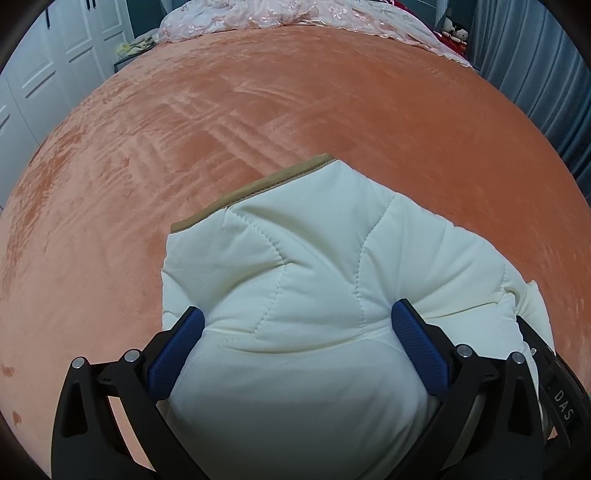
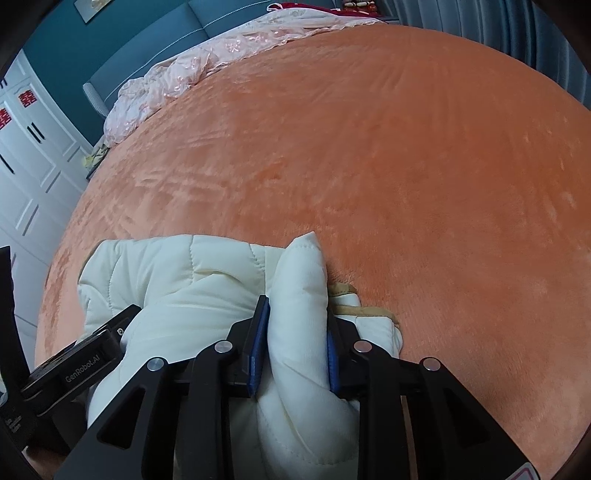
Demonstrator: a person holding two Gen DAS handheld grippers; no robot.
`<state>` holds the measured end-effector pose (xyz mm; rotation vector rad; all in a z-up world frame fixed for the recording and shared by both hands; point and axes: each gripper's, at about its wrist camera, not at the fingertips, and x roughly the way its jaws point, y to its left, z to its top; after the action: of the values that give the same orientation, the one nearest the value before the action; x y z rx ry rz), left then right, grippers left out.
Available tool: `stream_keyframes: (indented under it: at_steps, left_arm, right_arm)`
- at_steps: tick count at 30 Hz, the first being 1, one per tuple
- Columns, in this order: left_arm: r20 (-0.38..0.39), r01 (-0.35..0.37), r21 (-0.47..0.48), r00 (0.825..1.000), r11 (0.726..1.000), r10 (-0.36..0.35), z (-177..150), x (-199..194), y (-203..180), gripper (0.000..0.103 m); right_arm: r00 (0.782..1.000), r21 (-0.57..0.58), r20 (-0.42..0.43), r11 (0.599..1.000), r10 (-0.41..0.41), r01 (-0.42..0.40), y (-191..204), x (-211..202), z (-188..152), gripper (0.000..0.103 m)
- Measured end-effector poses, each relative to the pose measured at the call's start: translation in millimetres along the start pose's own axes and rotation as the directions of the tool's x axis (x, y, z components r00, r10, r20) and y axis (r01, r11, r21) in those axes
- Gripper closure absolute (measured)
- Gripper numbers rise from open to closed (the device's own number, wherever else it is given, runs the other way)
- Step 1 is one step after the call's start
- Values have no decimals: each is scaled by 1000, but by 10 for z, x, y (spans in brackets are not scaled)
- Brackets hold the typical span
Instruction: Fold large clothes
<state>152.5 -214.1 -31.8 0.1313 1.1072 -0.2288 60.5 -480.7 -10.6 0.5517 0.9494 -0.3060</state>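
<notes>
A cream quilted padded jacket with a tan trimmed edge lies bunched on the orange bed cover. My left gripper holds a thick fold of it between its blue pads, jaws wide around the bulk. In the right wrist view the jacket lies at the lower left, and my right gripper is shut on a puffy fold of it. The left gripper's body shows just left of the right one, close beside it.
A pink lace bedspread is heaped at the far end of the bed. White wardrobe doors stand to the left, grey-blue curtains to the right. The bed edge curves off on the left side.
</notes>
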Motion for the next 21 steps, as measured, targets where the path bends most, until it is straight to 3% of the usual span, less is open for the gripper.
stream_keyframes:
  at_steps: [6, 10, 11, 12, 14, 18, 21]
  left_arm:
    - [4, 4, -5, 1000, 1000, -3, -6, -7, -2, 5]
    - [-1, 37, -25, 999, 999, -37, 14, -85, 52, 5]
    - [-8, 46, -33, 999, 998, -46, 28, -136, 85, 5]
    - [-11, 49, -37, 999, 998, -49, 36, -229, 129, 5]
    - [10, 47, -33, 999, 998, -47, 7, -467, 196, 6]
    - [3, 145, -7, 989, 989, -145, -163, -954, 269, 6]
    - [-5, 170, 32, 985, 985, -170, -334, -1184, 208, 6]
  right_arm:
    - [1000, 17, 20, 1000, 15, -16, -24, -11, -6, 81]
    - [992, 113, 75, 988, 98, -106, -198, -173, 17, 81]
    - [992, 161, 108, 983, 73, -90, -268, -309, 21, 79]
    - [987, 200, 152, 976, 54, -84, -327, -486, 19, 70]
    - [975, 225, 223, 973, 7, -58, -377, -839, 0, 69]
    - [983, 120, 181, 991, 35, -57, -261, -1271, -73, 71]
    - [994, 5, 98, 998, 55, -56, -72, -1364, -200, 71]
